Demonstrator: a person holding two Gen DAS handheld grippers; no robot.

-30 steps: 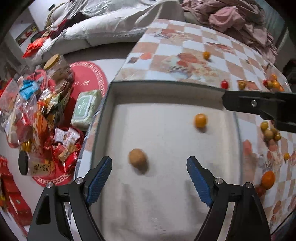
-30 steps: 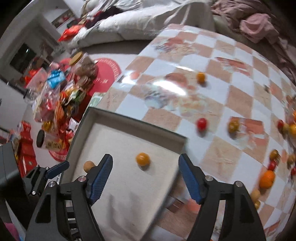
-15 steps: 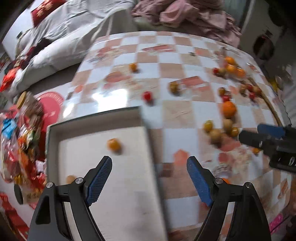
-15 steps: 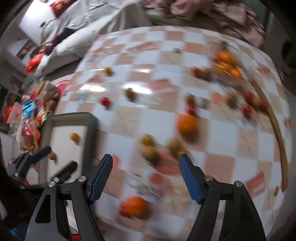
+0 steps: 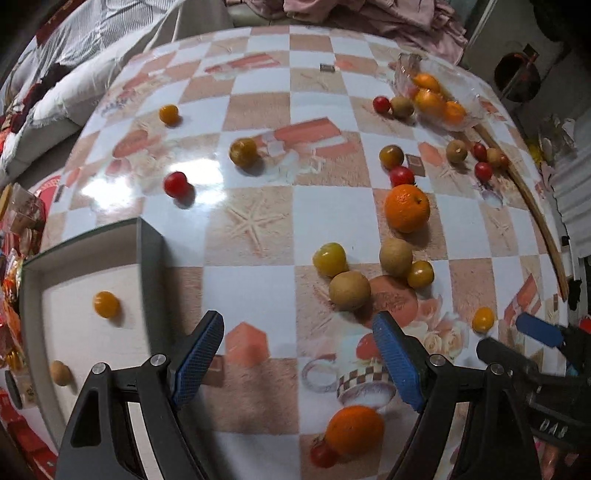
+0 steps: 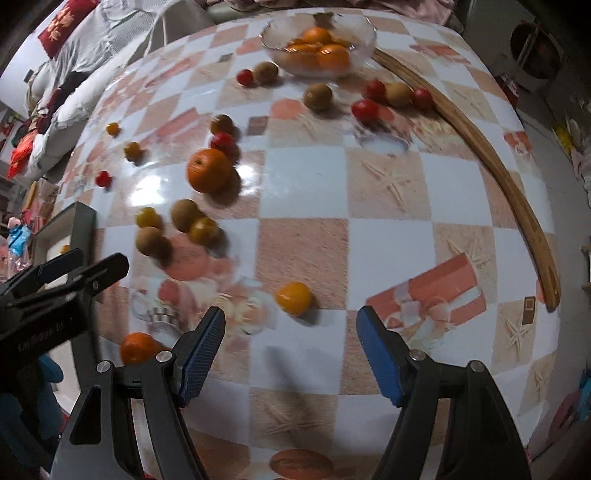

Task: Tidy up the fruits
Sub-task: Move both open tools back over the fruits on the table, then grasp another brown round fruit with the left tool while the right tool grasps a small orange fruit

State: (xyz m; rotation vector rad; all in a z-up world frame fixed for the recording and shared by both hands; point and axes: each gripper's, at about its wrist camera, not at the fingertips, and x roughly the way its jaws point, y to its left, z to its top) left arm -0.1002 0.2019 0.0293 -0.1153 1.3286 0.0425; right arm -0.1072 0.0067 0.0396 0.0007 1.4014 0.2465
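Both grippers hang over a table [image 5: 255, 288] covered with a checkered cloth, and both are spread wide with nothing between the pads. The left gripper [image 5: 299, 354] is above the near part of the table, just to the right of a grey tray [image 5: 149, 254]. The tray has a white lining, and its long side runs from near to far in the left wrist view. In it lie a small orange fruit [image 5: 106, 304] and a pale brown one [image 5: 60, 373], well apart.

The right gripper [image 6: 290, 354] points toward the far edge of the table, and a small yellow-orange fruit [image 6: 294, 297] lies on the cloth just ahead of its open fingers. More fruits are scattered on the cloth: a big orange [image 5: 407, 207], a group of four yellowish and brownish round fruits [image 5: 349, 289] near it, and red cherry tomatoes [image 5: 175, 184]. A glass bowl [image 6: 364, 33] with oranges stands at the far side. Beside it a long wooden stick [image 6: 491, 162] lies along the right edge, curved by the lens.
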